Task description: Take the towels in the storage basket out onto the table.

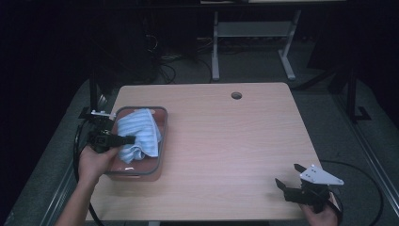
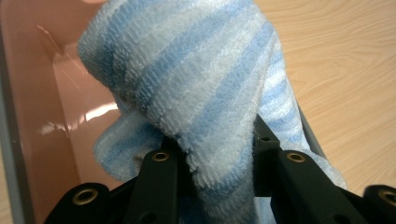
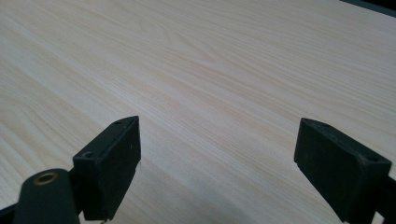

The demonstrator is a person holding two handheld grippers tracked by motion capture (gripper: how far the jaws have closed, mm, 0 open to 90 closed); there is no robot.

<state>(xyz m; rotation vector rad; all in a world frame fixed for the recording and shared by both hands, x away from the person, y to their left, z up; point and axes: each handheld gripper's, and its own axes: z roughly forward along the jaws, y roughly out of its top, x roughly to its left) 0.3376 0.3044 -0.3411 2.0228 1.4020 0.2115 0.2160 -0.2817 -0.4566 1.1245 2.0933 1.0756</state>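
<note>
A blue-and-white striped towel hangs bunched over a pink bin with a grey rim at the table's left side. My left gripper is shut on the towel, holding it a little above the bin. In the left gripper view the towel rises between the black jaws, pinched between them, with the bin's pink inside wall to the left. At the table's front right corner my right gripper stands open over bare wood, nothing between its fingertips.
The light wooden table has a round cable hole near its far edge. A grey metal desk frame stands on the floor behind. Cables trail off both grippers at the table's sides.
</note>
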